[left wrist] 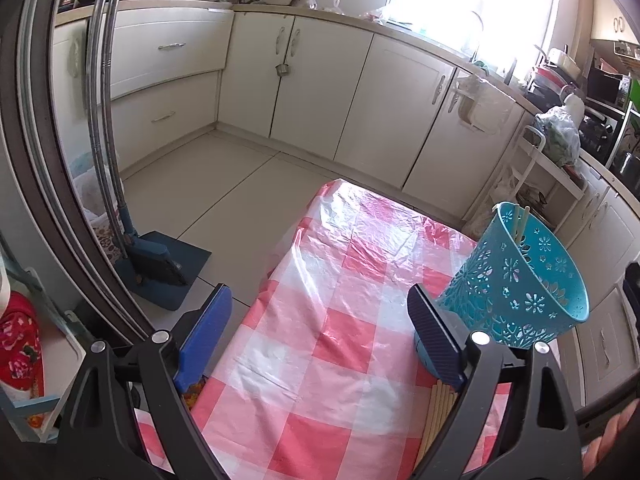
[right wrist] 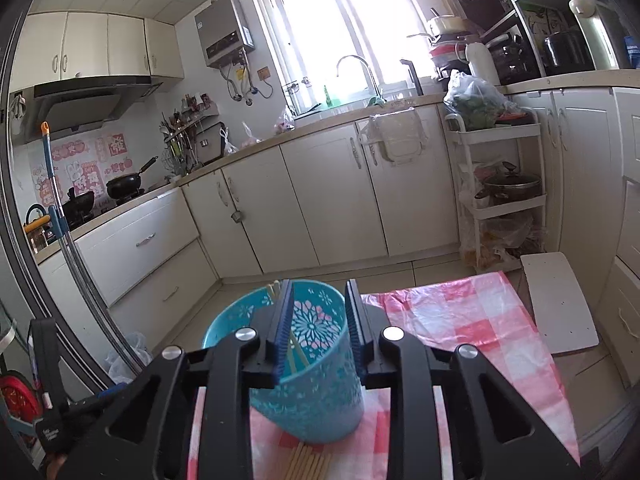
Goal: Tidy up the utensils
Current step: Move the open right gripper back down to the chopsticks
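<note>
On the checked table [left wrist: 320,360], the left gripper [left wrist: 320,340] gapes empty; the right gripper [right wrist: 318,328], fingers parted, hovers over the teal holder [right wrist: 316,400] with chopsticks [right wrist: 298,356].

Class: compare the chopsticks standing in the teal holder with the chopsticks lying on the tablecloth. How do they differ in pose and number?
The chopsticks in the teal holder stand tilted against the rim of the teal holder; the chopsticks on the tablecloth lie flat, side by side. Only a couple show in the holder, whereas the tablecloth bundle has many more. Both sets look pale and wood-coloured.
</note>
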